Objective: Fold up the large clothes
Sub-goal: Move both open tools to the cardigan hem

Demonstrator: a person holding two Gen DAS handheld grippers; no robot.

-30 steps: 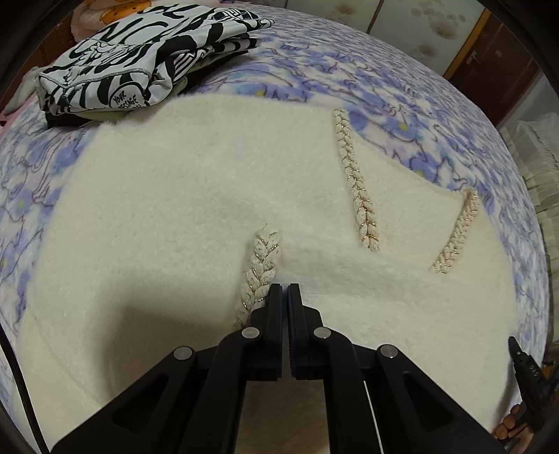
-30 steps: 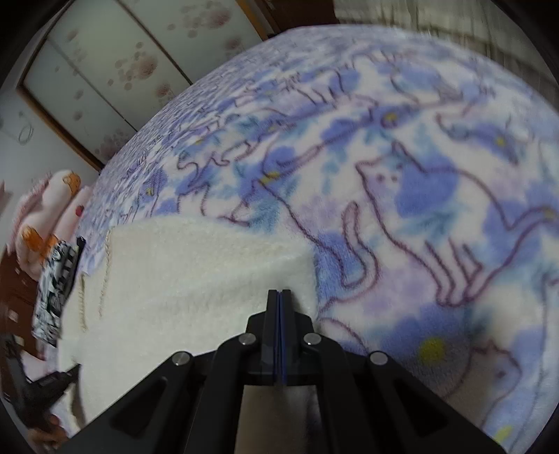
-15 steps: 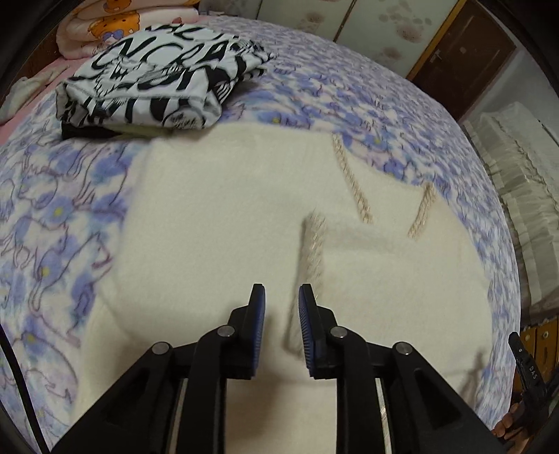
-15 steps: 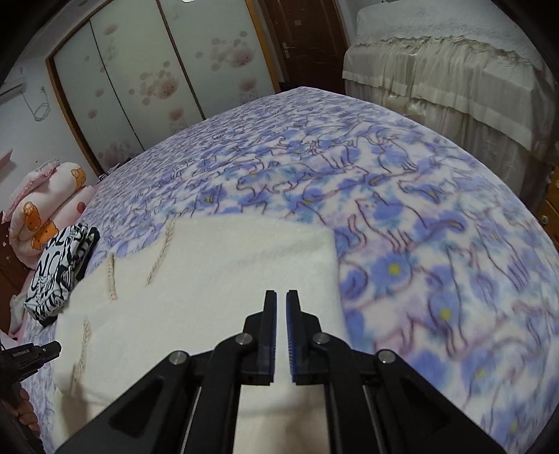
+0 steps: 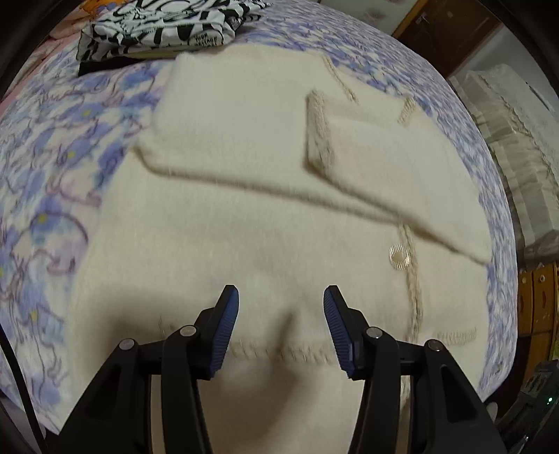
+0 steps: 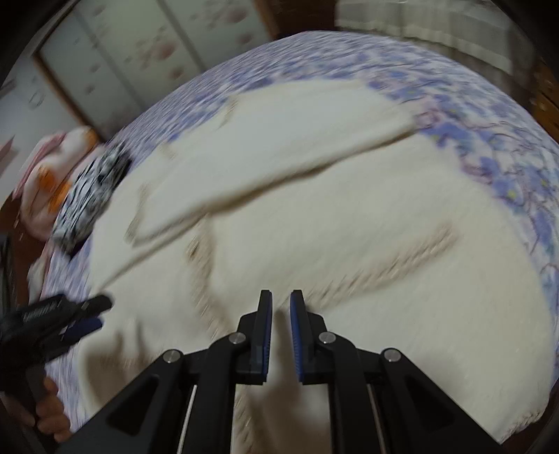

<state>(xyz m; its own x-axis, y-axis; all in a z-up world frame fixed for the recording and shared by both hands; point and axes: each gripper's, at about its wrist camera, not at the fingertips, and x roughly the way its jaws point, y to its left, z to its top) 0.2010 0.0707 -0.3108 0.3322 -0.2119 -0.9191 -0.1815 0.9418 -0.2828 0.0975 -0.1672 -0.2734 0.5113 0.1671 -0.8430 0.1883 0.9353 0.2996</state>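
A cream fluffy cardigan point(image 5: 265, 216) with braided trim and a gold button point(image 5: 400, 256) lies spread on the bed. A folded-over part with a sleeve cuff point(image 5: 319, 129) rests across its far half. My left gripper point(image 5: 281, 293) hovers over the near hem, its jaws opening with nothing between them. In the right wrist view the same cardigan point(image 6: 349, 209) fills the middle, blurred. My right gripper point(image 6: 281, 297) is above its braided neckline, jaws opening by a narrow gap, empty. The left gripper point(image 6: 101, 312) shows at the left edge, held by a hand point(image 6: 52, 415).
A blue flower-and-cat blanket point(image 5: 52, 167) covers the bed. A folded black-and-white garment point(image 5: 157, 28) lies at the far corner, touching the cardigan. Pink plush pillows point(image 6: 45, 174) sit behind it. Wardrobe doors point(image 6: 122, 52) stand beyond, and a second bed point(image 5: 517, 132) to the right.
Both grippers let go of the cardigan and drew back toward its near edge, their jaws parting. The part they carried now lies folded over the far half.
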